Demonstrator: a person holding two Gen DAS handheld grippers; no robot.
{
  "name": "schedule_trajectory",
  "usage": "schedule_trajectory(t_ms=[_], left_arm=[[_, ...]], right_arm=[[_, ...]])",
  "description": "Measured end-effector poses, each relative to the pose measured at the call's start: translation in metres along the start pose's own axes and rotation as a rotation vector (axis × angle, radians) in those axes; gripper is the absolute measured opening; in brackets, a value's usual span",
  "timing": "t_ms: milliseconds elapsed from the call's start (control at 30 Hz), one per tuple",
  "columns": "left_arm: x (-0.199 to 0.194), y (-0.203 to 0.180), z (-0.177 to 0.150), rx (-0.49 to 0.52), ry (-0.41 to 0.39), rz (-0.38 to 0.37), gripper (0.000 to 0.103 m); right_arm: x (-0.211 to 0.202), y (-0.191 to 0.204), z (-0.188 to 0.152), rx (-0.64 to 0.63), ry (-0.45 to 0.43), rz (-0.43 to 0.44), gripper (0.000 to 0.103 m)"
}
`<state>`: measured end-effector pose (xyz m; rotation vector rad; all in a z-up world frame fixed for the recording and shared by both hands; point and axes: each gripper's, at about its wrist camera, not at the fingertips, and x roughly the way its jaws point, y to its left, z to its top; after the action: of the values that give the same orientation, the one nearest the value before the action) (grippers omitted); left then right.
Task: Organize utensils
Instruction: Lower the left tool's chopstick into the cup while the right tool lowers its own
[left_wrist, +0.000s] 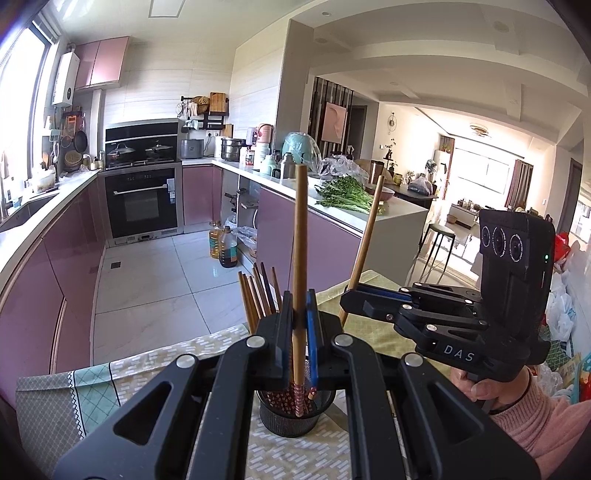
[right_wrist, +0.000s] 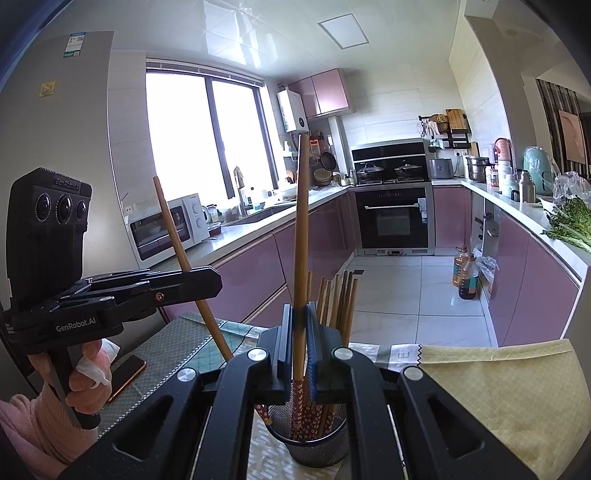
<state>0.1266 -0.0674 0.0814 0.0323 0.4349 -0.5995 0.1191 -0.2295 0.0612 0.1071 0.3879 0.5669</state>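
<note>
A black mesh holder (left_wrist: 288, 419) stands on the table with several wooden chopsticks (left_wrist: 258, 291) upright in it; it also shows in the right wrist view (right_wrist: 314, 443). My left gripper (left_wrist: 298, 325) is shut on one chopstick (left_wrist: 300, 236), held upright with its patterned lower end inside the holder. My right gripper (right_wrist: 298, 332) is shut on another chopstick (right_wrist: 301, 229), its patterned end also in the holder. The right gripper (left_wrist: 354, 301) shows in the left wrist view with its chopstick (left_wrist: 365, 240); the left gripper (right_wrist: 207, 280) shows in the right wrist view.
The table carries a green and yellow patterned cloth (right_wrist: 498, 387). A phone (right_wrist: 127, 373) lies on the table at left. Kitchen counters (left_wrist: 351, 214) with greens (left_wrist: 347, 194), an oven (left_wrist: 142, 199), oil bottles (left_wrist: 223, 245) on the floor and a fridge (right_wrist: 55, 129) surround the table.
</note>
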Motion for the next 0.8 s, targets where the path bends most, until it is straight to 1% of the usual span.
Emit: schedule_trajectory(t_ms=[133, 500, 800], left_arm=[[0.002, 0.001, -0.001, -0.003, 0.005, 0.006, 0.007], [0.01, 0.004, 0.006, -0.01, 0.019, 0.009, 0.007], [0.02, 0.01, 0.004, -0.018, 0.04, 0.007, 0.007]], right_arm=[[0.0, 0.005, -0.003, -0.003, 0.005, -0.007, 0.006], [0.005, 0.005, -0.003, 0.001, 0.015, -0.016, 0.006], [0.011, 0.003, -0.005, 0.003, 0.029, -0.021, 0.006]])
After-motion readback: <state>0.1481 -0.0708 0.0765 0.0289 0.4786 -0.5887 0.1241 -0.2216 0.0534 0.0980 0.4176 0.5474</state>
